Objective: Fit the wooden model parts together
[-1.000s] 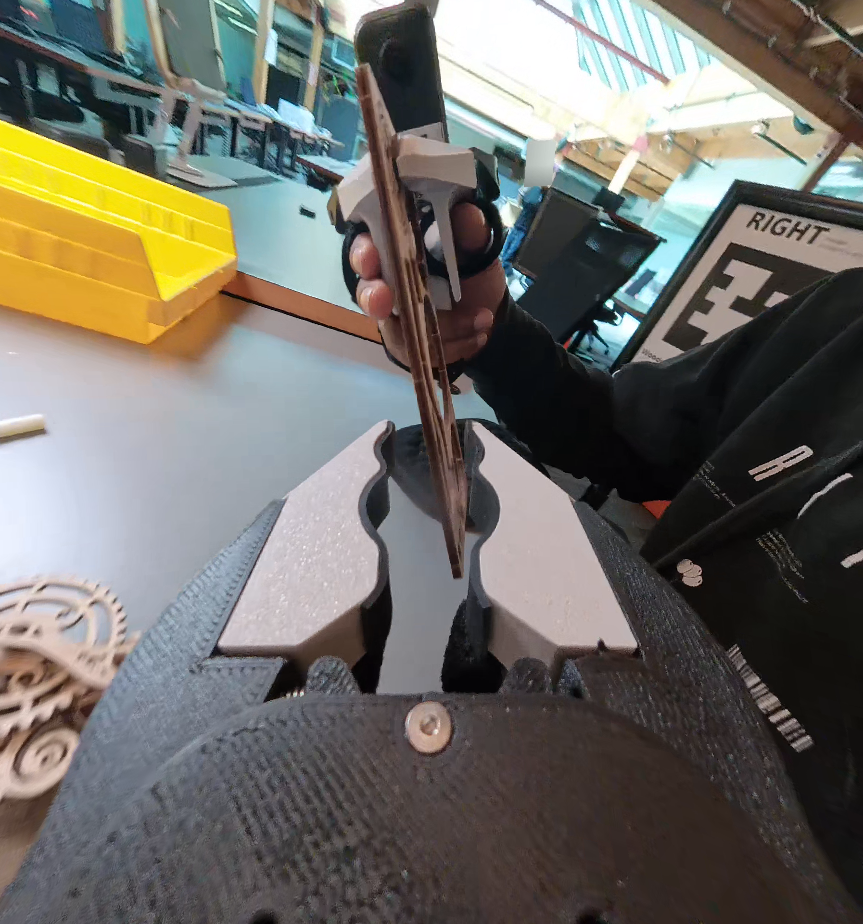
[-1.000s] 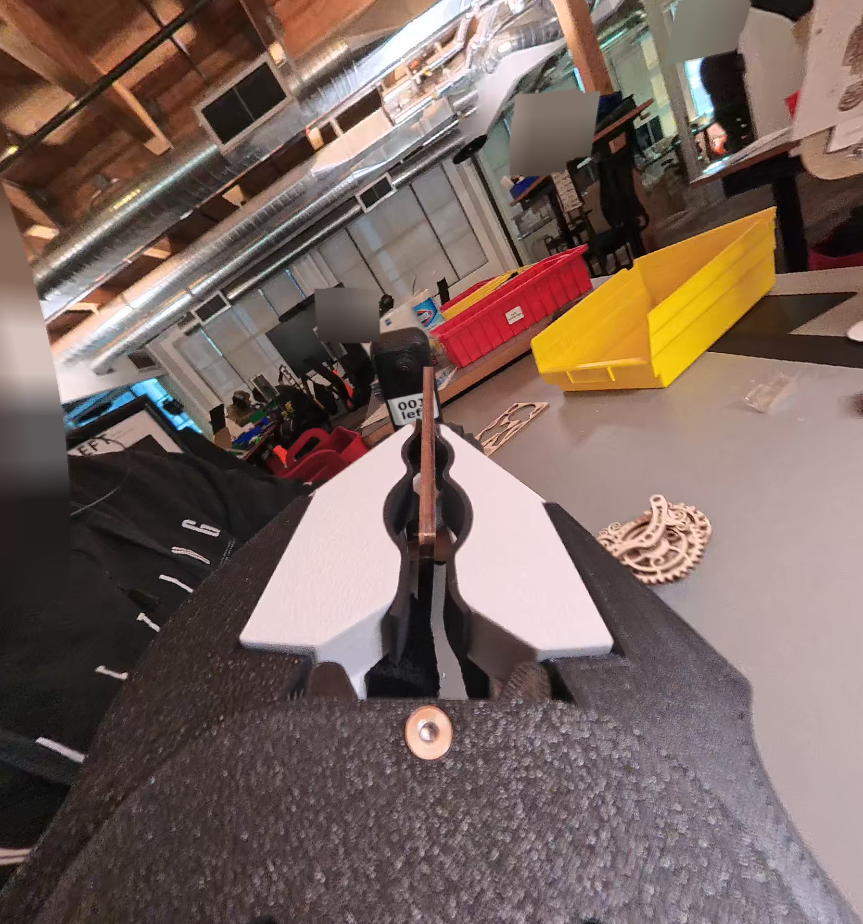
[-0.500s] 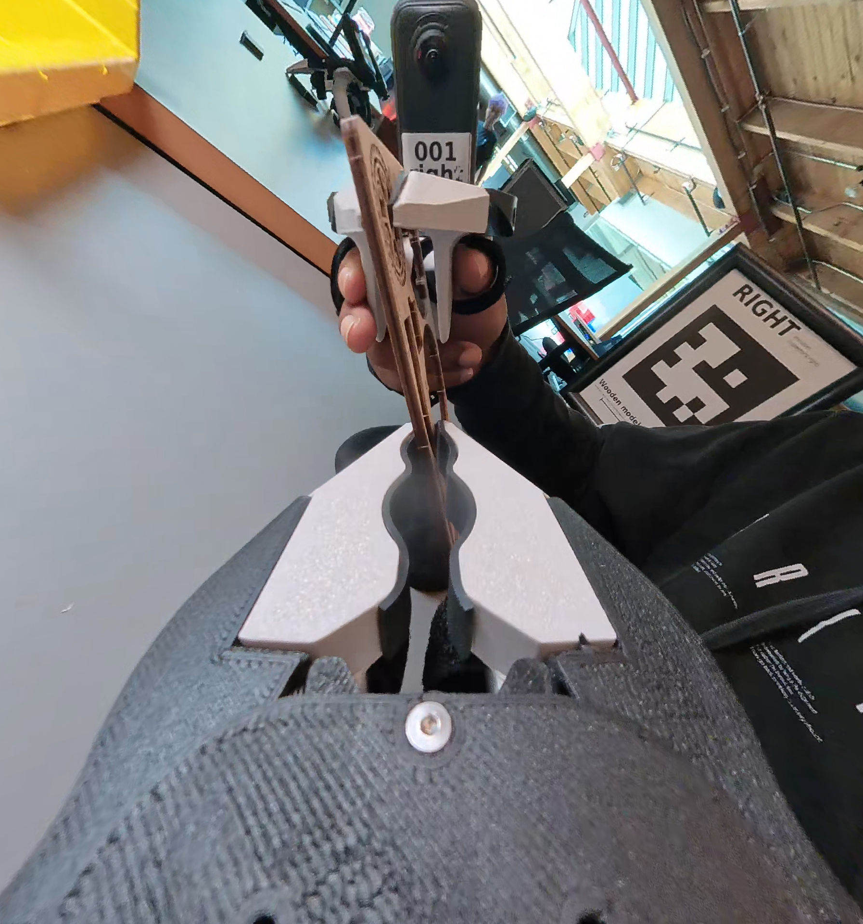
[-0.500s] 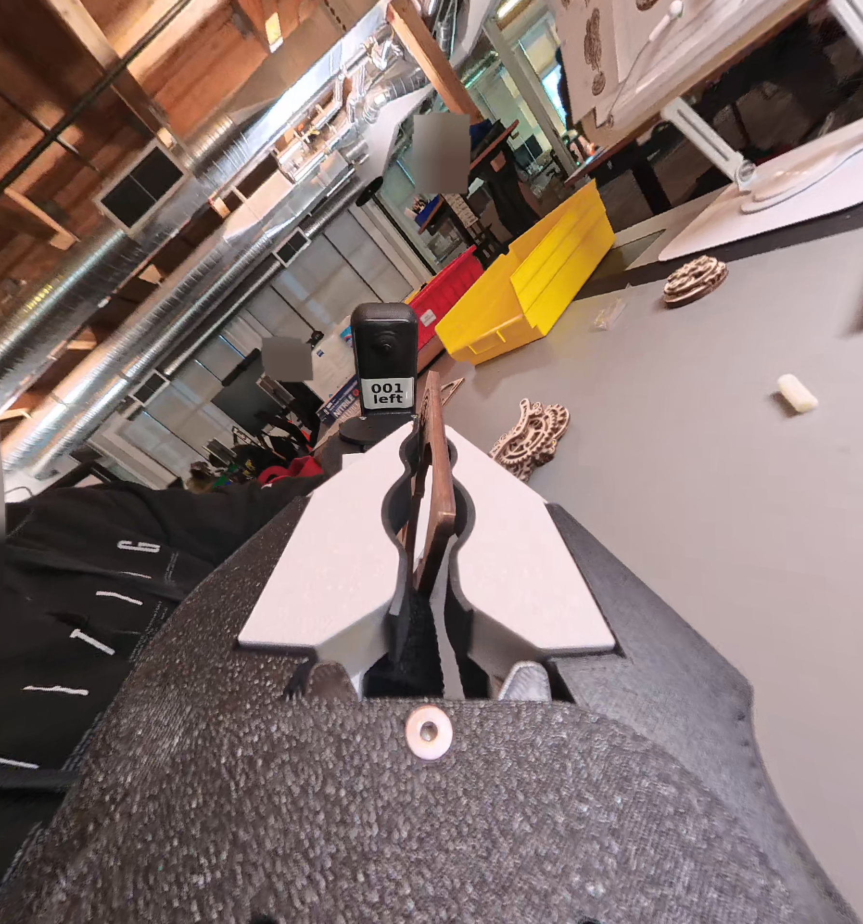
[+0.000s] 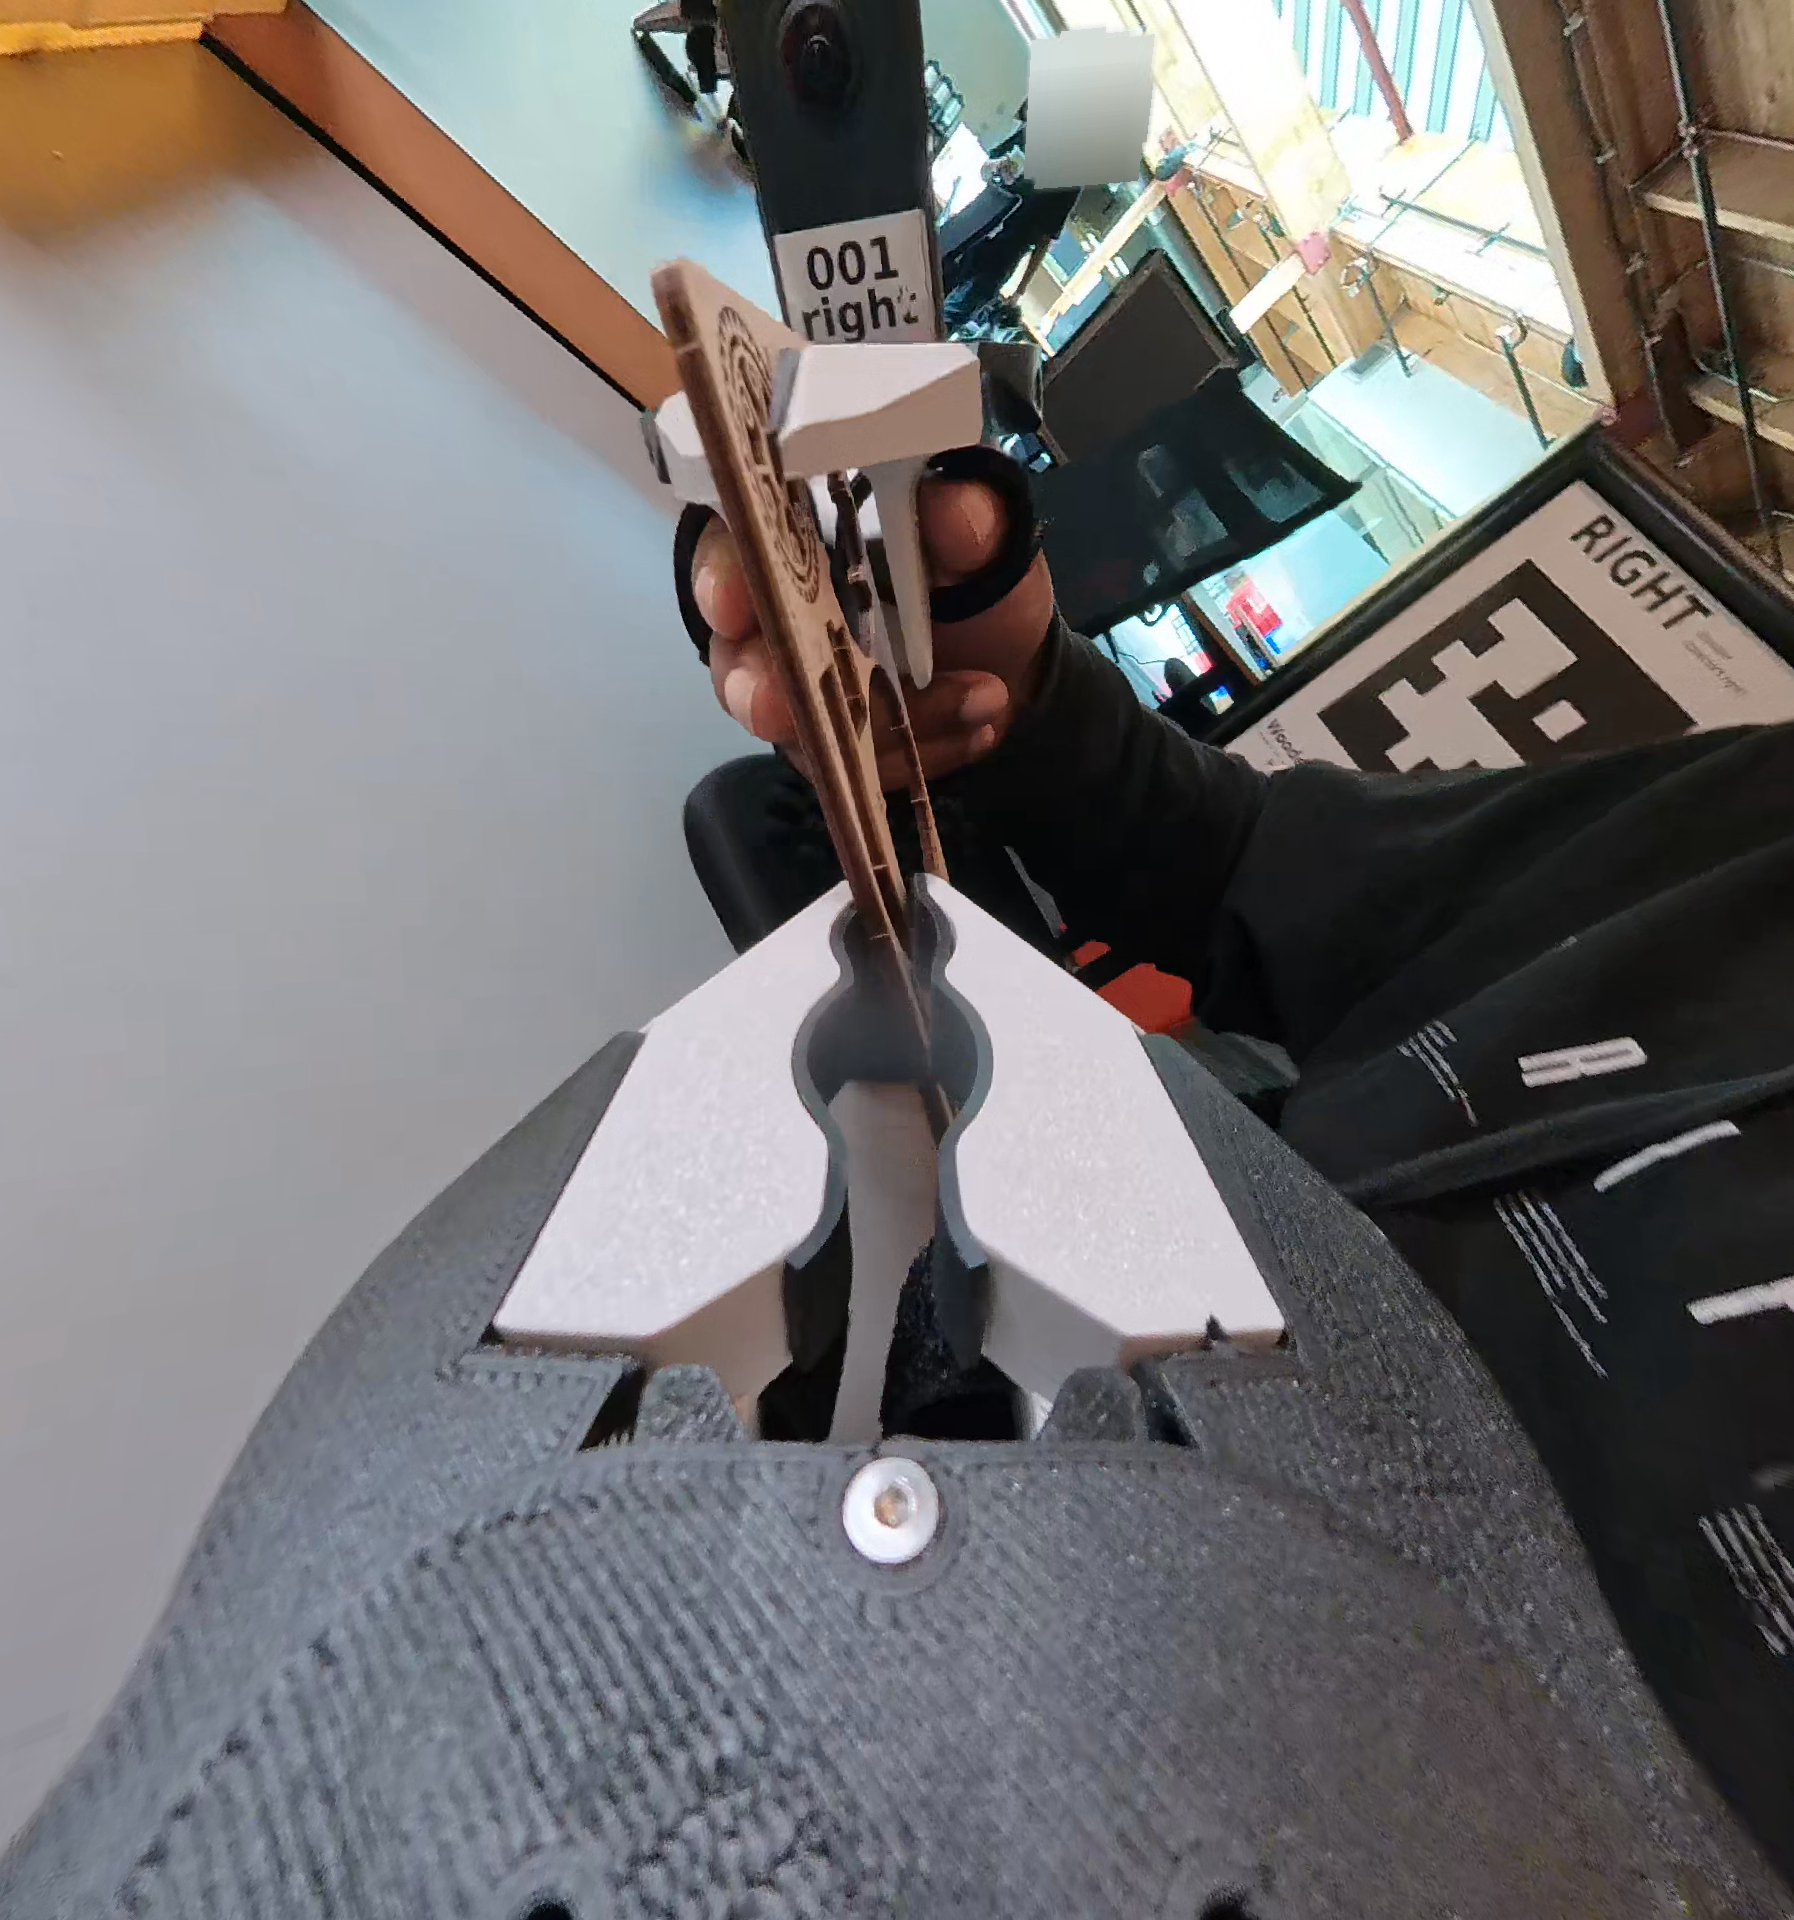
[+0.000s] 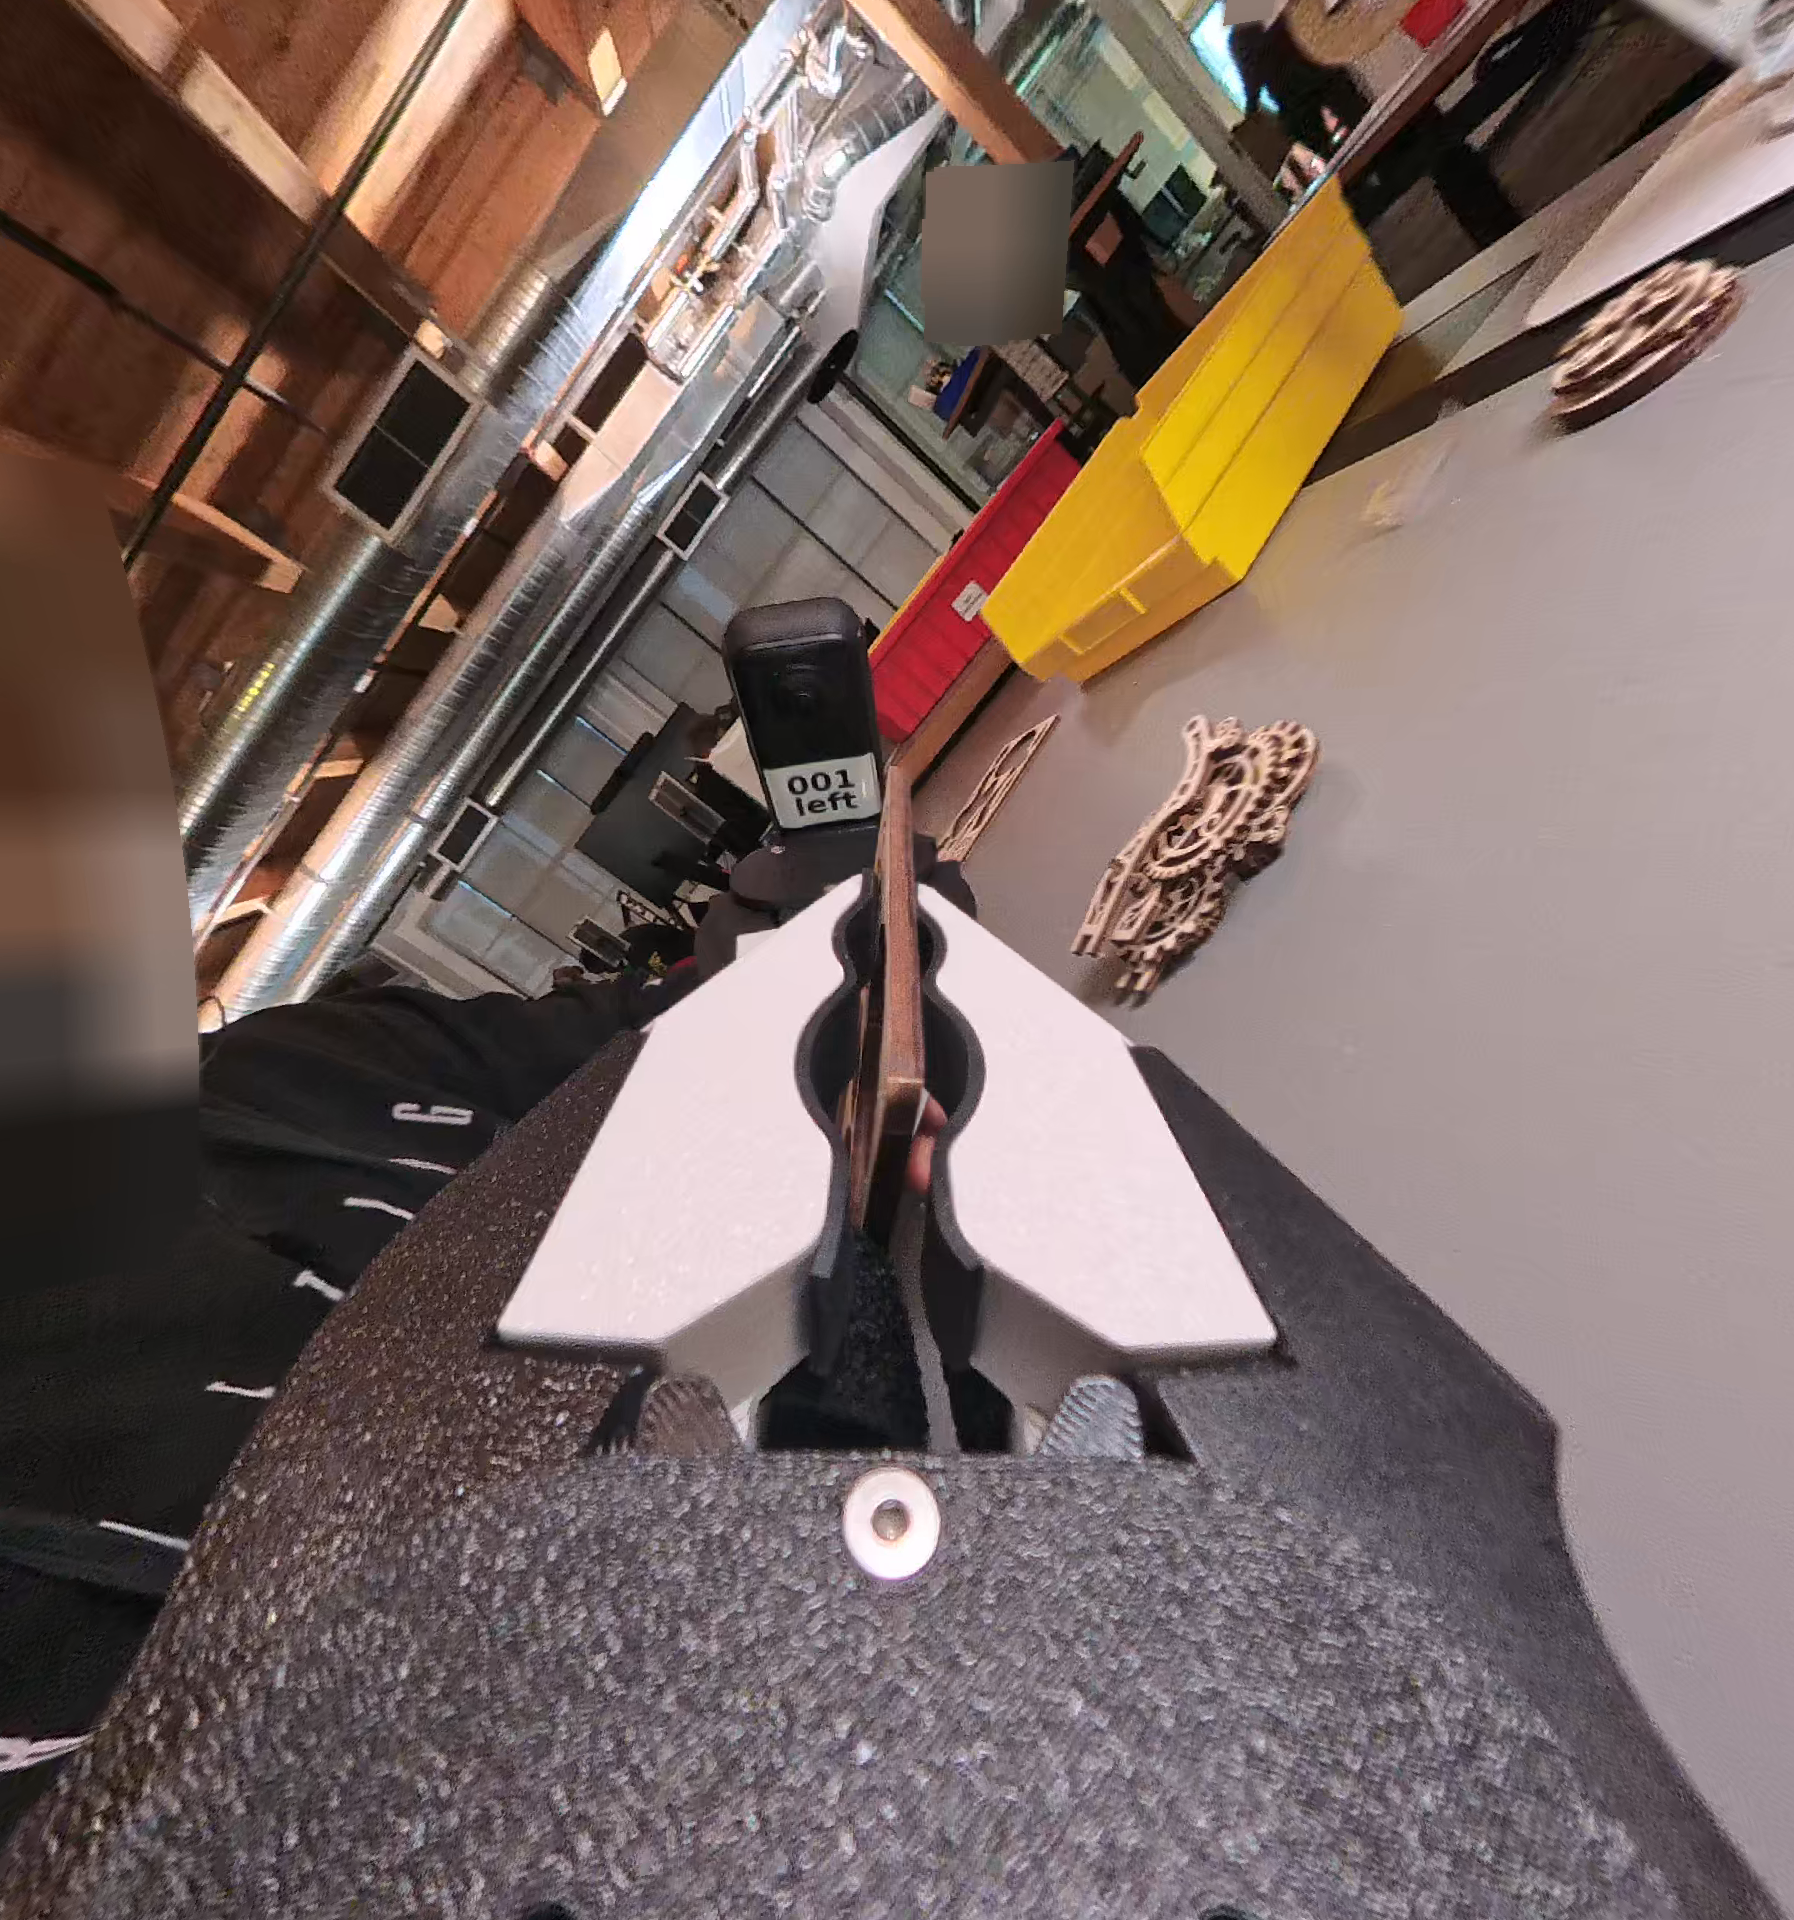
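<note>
A flat wooden model panel (image 5: pixel 768 520) with cut-out patterns hangs in the air between my two grippers. My left gripper (image 5: pixel 891 914) is shut on its lower end in the left wrist view. My right gripper (image 5: pixel 768 426), held by a hand (image 5: pixel 955 707), is shut on its upper end. In the right wrist view the panel (image 6: pixel 898 987) shows edge-on, pinched between the pads of my right gripper (image 6: pixel 893 914). A second thin wooden layer lies against it. The left gripper's camera (image 6: pixel 799 707) stands just beyond; its fingers are hidden there.
On the grey table (image 6: pixel 1495 935) lie a wooden gear assembly (image 6: pixel 1194 852), a flat wooden frame piece (image 6: pixel 997 790) and a round gear assembly (image 6: pixel 1641 332). A yellow bin (image 6: pixel 1215 447) and a red bin (image 6: pixel 966 592) stand at the table's far edge. The person's black sleeve (image 5: pixel 1495 935) is on the right. The wooden gear assembly (image 6: pixel 1194 852) is about 15 cm from both grippers' fingertips.
My left gripper's jaws stood open around the panel's lower end a second ago and have shut on it. Both grippers have rolled, so the table tilts in both views.
</note>
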The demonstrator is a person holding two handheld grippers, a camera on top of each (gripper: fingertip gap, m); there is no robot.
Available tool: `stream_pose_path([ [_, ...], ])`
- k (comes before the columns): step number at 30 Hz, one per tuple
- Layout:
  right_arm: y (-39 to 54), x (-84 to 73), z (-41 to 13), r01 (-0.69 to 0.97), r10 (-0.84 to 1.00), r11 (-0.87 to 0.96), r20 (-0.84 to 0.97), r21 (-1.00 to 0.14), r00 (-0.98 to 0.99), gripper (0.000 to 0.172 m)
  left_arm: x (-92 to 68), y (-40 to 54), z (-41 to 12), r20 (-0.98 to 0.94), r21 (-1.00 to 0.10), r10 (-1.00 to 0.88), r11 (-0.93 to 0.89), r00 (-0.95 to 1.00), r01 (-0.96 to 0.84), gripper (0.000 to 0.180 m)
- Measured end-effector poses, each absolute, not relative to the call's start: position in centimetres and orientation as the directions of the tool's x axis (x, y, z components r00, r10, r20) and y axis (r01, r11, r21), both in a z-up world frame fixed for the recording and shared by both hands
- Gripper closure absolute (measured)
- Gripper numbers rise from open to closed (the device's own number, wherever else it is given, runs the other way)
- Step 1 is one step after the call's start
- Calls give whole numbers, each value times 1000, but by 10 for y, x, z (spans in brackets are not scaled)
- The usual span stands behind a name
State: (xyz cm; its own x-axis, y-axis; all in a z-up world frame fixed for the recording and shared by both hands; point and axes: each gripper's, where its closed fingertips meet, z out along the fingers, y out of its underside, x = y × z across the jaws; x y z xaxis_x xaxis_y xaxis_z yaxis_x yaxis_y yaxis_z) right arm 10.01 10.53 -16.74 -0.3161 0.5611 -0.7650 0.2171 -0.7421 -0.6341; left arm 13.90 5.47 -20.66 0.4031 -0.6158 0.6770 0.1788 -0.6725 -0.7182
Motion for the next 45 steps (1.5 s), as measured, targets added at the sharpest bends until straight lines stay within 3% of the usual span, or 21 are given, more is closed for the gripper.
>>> stream_pose_path([
  [5,55,73,-169,301,532,-701,-755,-646,-383,170,116,14,-202,642,-748,-661,-651,388,129,164],
  [8,35,55,-169,327,508,-692,-756,-643,-412,170,99,2,-203,597,-778,-660,-614,456,130,175],
  [15,-2,29,-185,403,549,-585,-709,-704,-442,171,71,-15,-214,608,-773,-597,-596,523,218,177],
  [34,-16,58,-221,532,470,-707,-872,-466,-140,170,103,-35,-240,739,-643,-510,-728,440,236,175],
  [39,-19,66,-222,519,461,-725,-879,-452,-120,169,111,-40,-239,734,-652,-534,-727,420,215,175],
  [45,-21,64,-216,503,543,-677,-826,-537,-151,170,109,-41,-238,738,-650,-538,-729,406,215,176],
])
